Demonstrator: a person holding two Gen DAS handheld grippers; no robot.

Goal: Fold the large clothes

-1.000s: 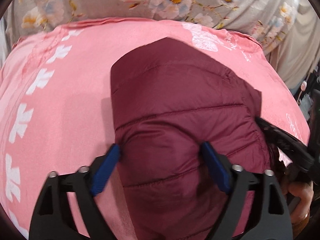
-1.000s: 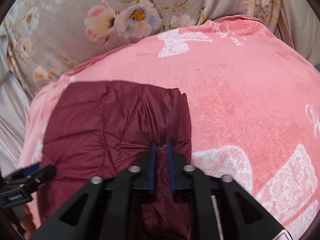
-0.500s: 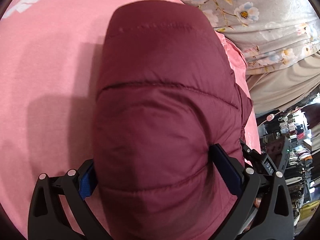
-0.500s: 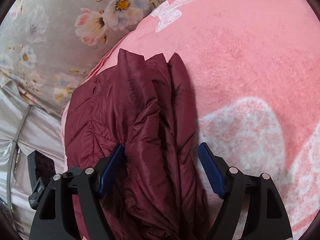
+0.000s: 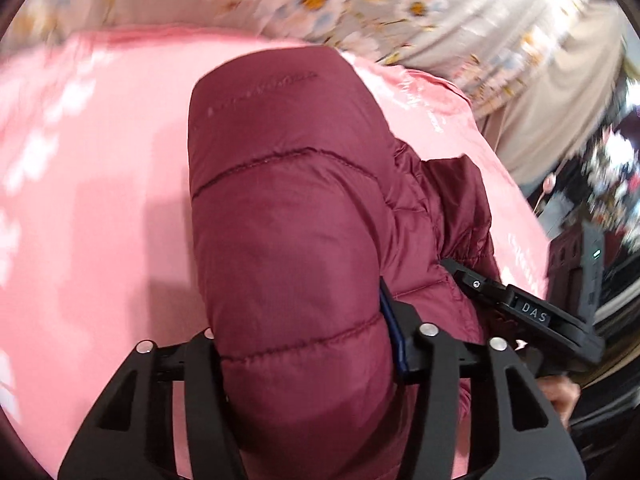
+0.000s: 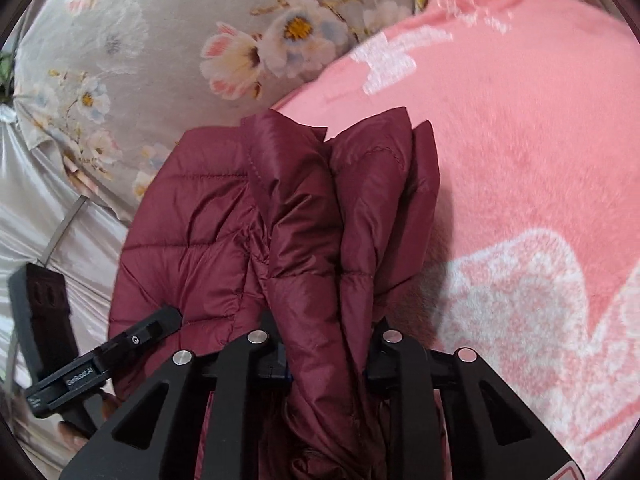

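The maroon quilted jacket (image 5: 288,208) lies bunched on a pink blanket (image 5: 100,200) and fills the centre and lower half of both views. In the left wrist view the left tool (image 5: 304,344) is closing on a thick padded fold of it; the blue pad at right presses into the fabric, while the left pad is hidden behind the bulge. The right tool (image 6: 328,352) is closing too, its fingers clamping a gathered ridge of jacket at lower centre of the right wrist view. A grey floral cloth (image 6: 140,40) fills the upper left there, beyond the blanket's edge.
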